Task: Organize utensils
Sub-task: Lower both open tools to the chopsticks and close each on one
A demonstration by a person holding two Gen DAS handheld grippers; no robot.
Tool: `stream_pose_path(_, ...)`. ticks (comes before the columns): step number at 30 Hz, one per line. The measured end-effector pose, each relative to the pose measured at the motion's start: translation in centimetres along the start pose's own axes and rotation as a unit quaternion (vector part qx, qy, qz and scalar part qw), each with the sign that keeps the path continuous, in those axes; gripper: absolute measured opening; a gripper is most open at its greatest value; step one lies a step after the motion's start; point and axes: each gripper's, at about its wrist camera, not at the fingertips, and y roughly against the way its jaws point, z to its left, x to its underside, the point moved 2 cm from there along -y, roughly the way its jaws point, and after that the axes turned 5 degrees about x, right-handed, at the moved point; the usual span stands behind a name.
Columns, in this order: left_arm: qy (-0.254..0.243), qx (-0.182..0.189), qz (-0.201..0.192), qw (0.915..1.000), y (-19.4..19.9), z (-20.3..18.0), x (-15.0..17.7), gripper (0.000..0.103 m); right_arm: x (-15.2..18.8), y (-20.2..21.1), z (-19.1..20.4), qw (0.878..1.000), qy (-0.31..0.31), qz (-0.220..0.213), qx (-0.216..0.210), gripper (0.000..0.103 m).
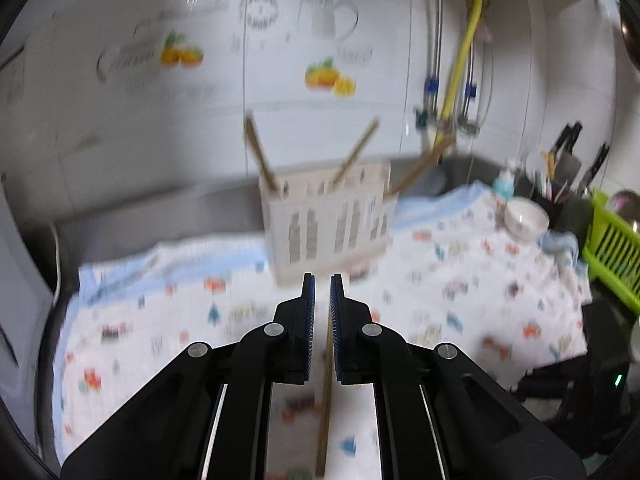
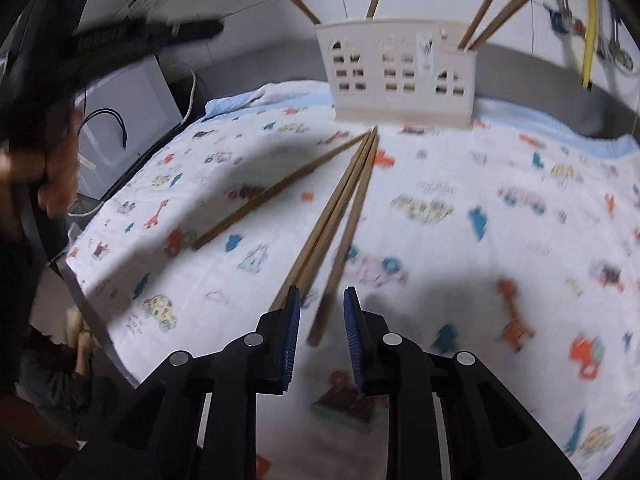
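Note:
A cream slotted utensil holder (image 1: 328, 224) (image 2: 400, 80) stands upright at the back of a patterned cloth (image 2: 480, 240), with several wooden chopsticks (image 2: 492, 12) sticking out of it. My left gripper (image 1: 322, 278) is shut on a single chopstick (image 1: 326, 400) that runs back between the fingers along the right pad, and it points at the holder. My right gripper (image 2: 322, 292) is open low over the cloth. Between its jaws lies the near end of one chopstick (image 2: 344, 252), untouched by the pads. Two more chopsticks (image 2: 332, 216) lie beside it, and a fourth (image 2: 276, 192) lies apart to the left.
A white bowl (image 1: 524, 218), a green rack (image 1: 612, 248) and a knife block (image 1: 568, 160) sit at the right. A yellow hose (image 1: 464, 52) hangs on the tiled wall. A white appliance (image 2: 128, 112) stands left of the cloth, where a hand (image 2: 56, 176) holds the other gripper.

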Motion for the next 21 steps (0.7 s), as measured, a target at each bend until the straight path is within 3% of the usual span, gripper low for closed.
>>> stream_pose_path(11,0.044,0.016,0.095,0.9943,-1.6,0.6,9.4,0.008,1.1,-1.7,1.0,0.999,0.005,0.013,0.039,0.013)
stream_pose_path(21,0.061,0.012,0.136,0.9888,-4.2,1.2,12.0,0.009,0.9,-2.0,0.9,0.999,-0.001,0.008,0.049,0.01)
